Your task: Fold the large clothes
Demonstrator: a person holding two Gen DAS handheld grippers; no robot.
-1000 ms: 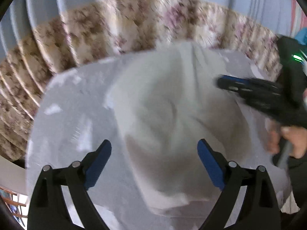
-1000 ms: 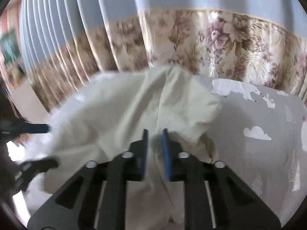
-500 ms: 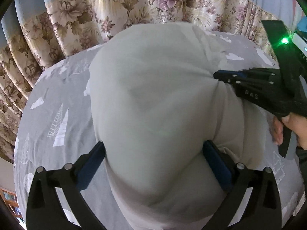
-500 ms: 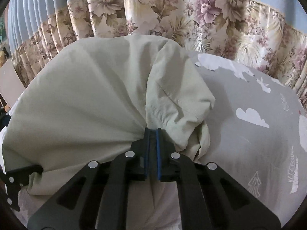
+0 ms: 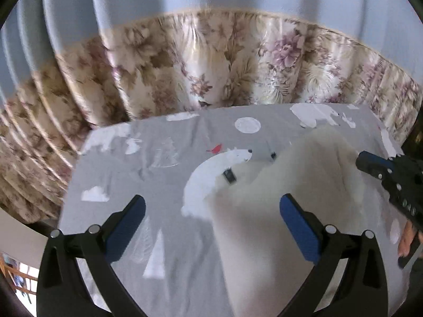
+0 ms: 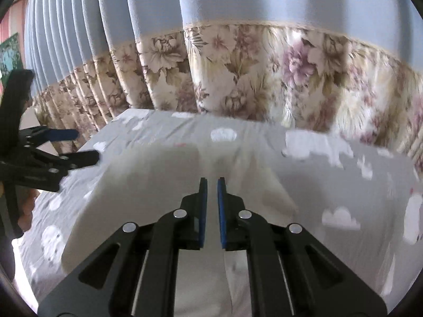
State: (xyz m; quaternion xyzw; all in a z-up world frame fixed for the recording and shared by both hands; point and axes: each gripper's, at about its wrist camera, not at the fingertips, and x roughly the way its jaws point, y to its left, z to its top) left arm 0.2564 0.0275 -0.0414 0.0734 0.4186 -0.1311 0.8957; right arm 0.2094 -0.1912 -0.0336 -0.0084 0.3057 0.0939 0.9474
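Clearly, the left gripper [image 5: 211,211] gaped empty; the right gripper [image 6: 212,185], barely parted, gripped nothing, so the cream garment [image 5: 304,185] could bunch on the bed [image 5: 132,163].

The left gripper [image 5: 210,212] is sitting low in its frame with fingers spread wide. The right gripper [image 6: 212,195] is showing a narrow gap between its blue pads [image 6: 203,211], lower centre.

The garment [image 5: 290,174] is pale cream, unpatterned. The bed sheet [image 5: 137,163] is grey, printed with white polar bears, clouds, trees and one small red bird. The curtain [image 6: 238,13] is plain blue above, with a beige band of mauve and brown flowers below. Both tools are black with blue pads [image 5: 298,227].
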